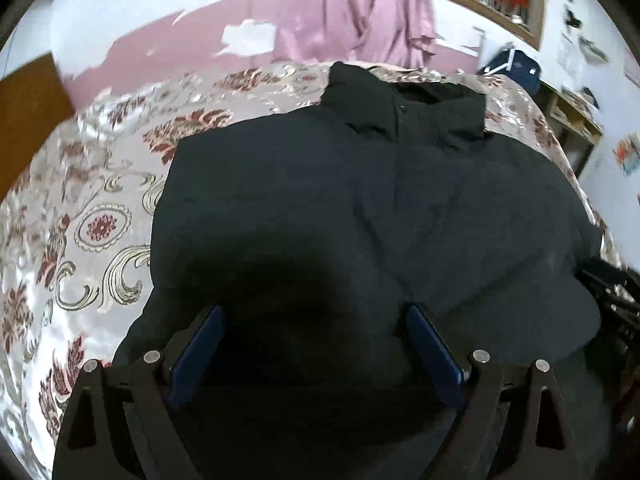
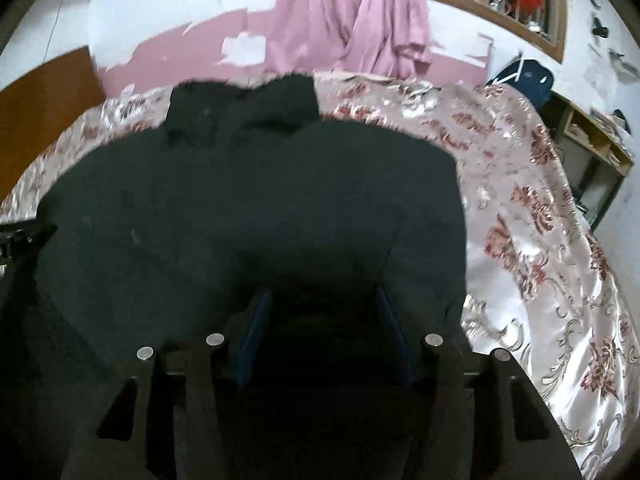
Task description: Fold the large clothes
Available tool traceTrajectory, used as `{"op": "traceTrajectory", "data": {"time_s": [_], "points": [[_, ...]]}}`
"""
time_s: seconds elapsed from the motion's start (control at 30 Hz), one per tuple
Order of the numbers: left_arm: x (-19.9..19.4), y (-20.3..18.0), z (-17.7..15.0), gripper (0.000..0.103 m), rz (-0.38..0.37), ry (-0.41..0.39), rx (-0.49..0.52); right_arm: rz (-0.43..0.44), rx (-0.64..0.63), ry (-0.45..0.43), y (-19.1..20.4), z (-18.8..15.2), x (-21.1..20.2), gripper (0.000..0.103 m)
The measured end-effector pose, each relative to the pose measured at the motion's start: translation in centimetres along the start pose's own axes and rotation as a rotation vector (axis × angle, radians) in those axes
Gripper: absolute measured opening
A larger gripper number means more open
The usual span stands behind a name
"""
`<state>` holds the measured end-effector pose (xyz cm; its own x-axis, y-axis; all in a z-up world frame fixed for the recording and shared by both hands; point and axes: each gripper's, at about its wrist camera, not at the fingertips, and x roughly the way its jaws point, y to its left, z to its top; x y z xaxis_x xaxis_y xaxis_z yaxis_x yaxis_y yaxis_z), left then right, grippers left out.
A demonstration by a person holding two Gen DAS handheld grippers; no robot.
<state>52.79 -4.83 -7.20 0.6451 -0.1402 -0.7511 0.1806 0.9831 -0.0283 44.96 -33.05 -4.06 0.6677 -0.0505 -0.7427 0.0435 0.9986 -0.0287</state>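
A large black padded jacket [image 1: 360, 208] lies spread on a floral satin bedspread [image 1: 80, 220], collar at the far end. It also shows in the right wrist view [image 2: 248, 208]. My left gripper [image 1: 316, 320] is open just above the jacket's near hem, its blue pads [image 1: 200, 344] wide apart with nothing between them. My right gripper [image 2: 324, 304] is open over the near right part of the jacket, blue pads [image 2: 252, 332] apart. The jacket's near edge is hidden under both grippers.
The bedspread [image 2: 540, 240] shows to the right of the jacket. Pink cloth [image 1: 352, 12] hangs on the far wall. A dark blue bag [image 2: 524, 76] and wooden shelves [image 2: 592, 140] stand at the far right. A brown headboard [image 1: 28, 120] is at the left.
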Motion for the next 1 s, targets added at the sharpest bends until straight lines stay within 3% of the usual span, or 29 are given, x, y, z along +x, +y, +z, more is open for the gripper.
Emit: {"op": "traceTrajectory", "data": {"time_s": [0.2, 0.33, 0.43, 0.53, 0.77, 0.9, 1.0], "points": [[0.6, 0.5, -1.5, 0.096, -0.041, -0.035, 0.007, -0.012, -0.072, 0.004, 1.2, -1.5, 0.3, 0.048], [0.2, 1.4, 0.6, 0.097, -0.102, 0.002, 0.032, 0.039, -0.074, 0.025, 0.3, -0.6, -0.2, 0.049], [-0.7, 2.9, 3.4, 0.097, -0.172, -0.058, 0.016, 0.116, -0.096, 0.045, -0.9, 0.7, -0.7, 0.060], [-0.2, 4.1, 7.4, 0.098, -0.215, -0.089, -0.045, 0.157, -0.082, 0.022, -2.4, 3.8, -1.3, 0.067], [5.2, 3.1, 17.4, 0.098, -0.190, -0.086, -0.125, 0.169, -0.050, -0.017, -2.2, 13.4, 2.8, 0.069], [8.1, 2.5, 20.9, 0.097, -0.157, -0.072, -0.202, 0.157, -0.023, -0.019, -0.9, 18.6, 7.1, 0.069], [10.1, 1.5, 22.7, 0.095, -0.129, -0.055, -0.195, 0.167, 0.009, -0.025, 0.2, 21.9, 9.7, 0.069]]}}
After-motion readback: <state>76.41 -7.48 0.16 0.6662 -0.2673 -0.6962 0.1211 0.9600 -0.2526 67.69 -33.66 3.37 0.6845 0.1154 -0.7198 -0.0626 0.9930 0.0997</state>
